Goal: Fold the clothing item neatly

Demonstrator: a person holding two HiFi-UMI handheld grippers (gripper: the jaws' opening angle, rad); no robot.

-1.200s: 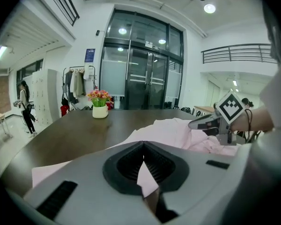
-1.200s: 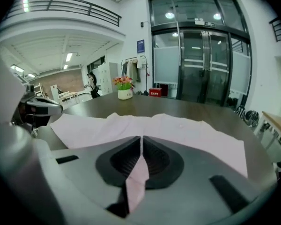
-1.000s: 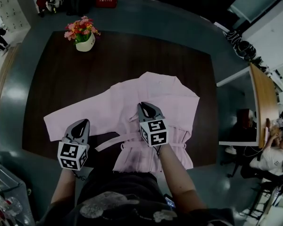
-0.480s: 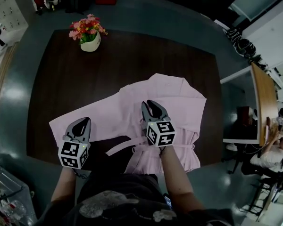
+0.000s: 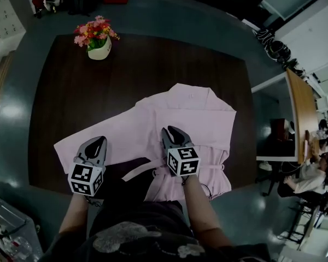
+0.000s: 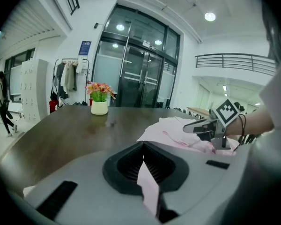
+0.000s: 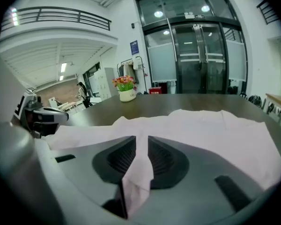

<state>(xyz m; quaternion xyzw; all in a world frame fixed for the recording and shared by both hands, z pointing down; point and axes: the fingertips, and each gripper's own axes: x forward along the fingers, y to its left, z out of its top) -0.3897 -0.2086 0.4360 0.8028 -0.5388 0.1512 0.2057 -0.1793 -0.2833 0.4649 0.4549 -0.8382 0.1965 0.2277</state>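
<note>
At the near edge of the dark table (image 5: 153,70), the change is in the right gripper (image 5: 173,131): a second ago its jaws were almost together on a fold of the pink garment (image 5: 197,111), and now they are opening, with that fold still standing between the pads. We cannot quite tell whether the pads still touch the cloth, but the pinch looks released. The left gripper (image 5: 97,142) has not changed: its jaws stay clamped on the edge of the outstretched sleeve (image 5: 120,130). We judge that the body is being let go where it lies, while the sleeve stays in hand for a fold inward.

The garment lies spread over the near right part of the table, collar away from us. Its hem (image 5: 213,182) and a loose belt (image 5: 139,171) hang over the near edge, and its right side lies close to the table's right edge, so little room remains there. The far half is bare apart from 1 flower pot (image 5: 98,49) at the far left corner, well apart from the cloth; that is the open room for the 2 grippers.
</note>
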